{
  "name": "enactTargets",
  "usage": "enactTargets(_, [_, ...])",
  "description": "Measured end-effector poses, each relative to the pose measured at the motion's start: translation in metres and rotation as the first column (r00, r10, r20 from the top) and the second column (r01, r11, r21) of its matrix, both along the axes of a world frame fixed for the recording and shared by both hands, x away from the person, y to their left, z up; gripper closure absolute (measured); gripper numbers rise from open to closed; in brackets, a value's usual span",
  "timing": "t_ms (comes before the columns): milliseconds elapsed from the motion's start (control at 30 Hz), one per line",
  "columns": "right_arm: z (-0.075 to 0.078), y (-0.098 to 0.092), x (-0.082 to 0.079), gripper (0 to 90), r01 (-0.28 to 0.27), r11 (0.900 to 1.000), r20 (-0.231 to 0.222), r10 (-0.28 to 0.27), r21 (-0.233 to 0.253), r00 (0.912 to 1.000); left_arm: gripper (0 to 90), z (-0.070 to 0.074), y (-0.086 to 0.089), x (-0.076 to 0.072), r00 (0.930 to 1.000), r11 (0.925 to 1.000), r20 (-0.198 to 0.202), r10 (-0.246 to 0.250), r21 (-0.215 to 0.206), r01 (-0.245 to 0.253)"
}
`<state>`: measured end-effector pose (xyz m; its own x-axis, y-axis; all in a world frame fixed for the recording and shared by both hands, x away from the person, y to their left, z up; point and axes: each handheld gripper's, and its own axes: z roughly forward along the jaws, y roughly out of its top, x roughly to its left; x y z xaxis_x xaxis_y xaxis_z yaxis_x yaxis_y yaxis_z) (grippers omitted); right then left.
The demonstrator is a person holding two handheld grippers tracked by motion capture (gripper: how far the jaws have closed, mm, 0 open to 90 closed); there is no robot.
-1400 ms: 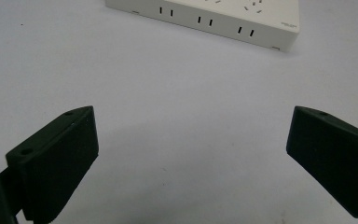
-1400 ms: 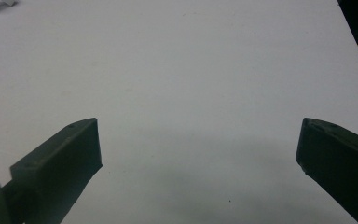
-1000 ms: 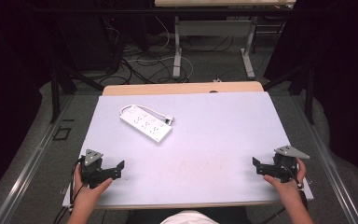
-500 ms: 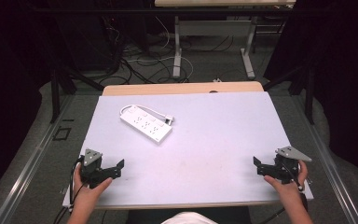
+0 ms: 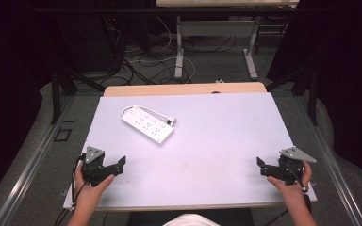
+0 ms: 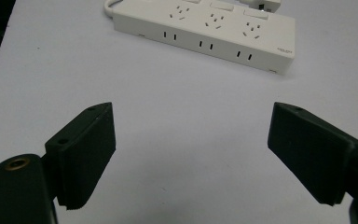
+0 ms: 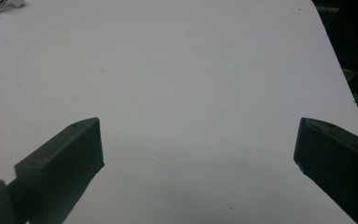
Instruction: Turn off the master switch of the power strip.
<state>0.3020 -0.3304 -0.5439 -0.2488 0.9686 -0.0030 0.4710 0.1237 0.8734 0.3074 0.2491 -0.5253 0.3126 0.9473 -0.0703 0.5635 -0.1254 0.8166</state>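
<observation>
High view first: the white plastic power strip (image 5: 147,125) with its coiled white cord and plug lies on the far-left part of the pale lavender table (image 5: 217,141), its long axis running diagonally from far-left to near-right. The left gripper (image 5: 114,165) hovers at the near-left edge with jaws spread wide and empty, and the strip sits ahead of it and slightly to its right, well apart. In the left gripper view the strip (image 6: 200,35) lies straight ahead, side sockets facing the jaws. The right gripper (image 5: 262,167), also wide and empty, is at the near-right edge, far from the strip. The left hand is likely the one to reach.
</observation>
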Motion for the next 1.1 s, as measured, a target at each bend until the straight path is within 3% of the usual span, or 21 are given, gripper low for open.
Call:
enactTargets(300, [0.001,0.001,-0.001,1.2,-0.009,1.000,-0.005,0.009,0.002,0.9999,19.0,0.009,0.000,0.006,0.9999,0.9999,-0.007,-0.009,-0.006,0.009])
enactTargets(500, [0.001,0.002,-0.002,1.4,-0.008,1.000,-0.003,0.008,-0.002,1.0000,27.2,0.013,-0.004,0.013,0.9998,0.9998,-0.006,-0.018,-0.002,0.018])
enactTargets(767, [0.002,0.003,-0.004,1.6,-0.007,1.000,-0.008,0.007,-0.016,0.9999,28.0,0.016,-0.010,0.023,0.9995,0.9995,-0.005,-0.033,-0.001,0.033])
enactTargets(800, [0.000,0.005,-0.002,1.7,0.003,1.000,0.025,-0.002,-0.008,0.9997,27.9,0.018,-0.012,0.024,0.9994,0.9993,0.000,-0.036,0.007,0.036])
enactTargets(833, [0.002,0.004,-0.004,1.7,-0.007,1.000,0.000,0.007,-0.015,1.0000,27.9,0.019,-0.013,0.026,0.9994,0.9994,0.005,-0.036,0.000,0.036])
enactTargets(1100, [0.003,0.002,-0.005,1.8,-0.004,1.000,0.000,0.004,-0.015,1.0000,29.0,0.026,-0.019,0.036,0.9994,0.9994,0.004,-0.035,0.002,0.035])
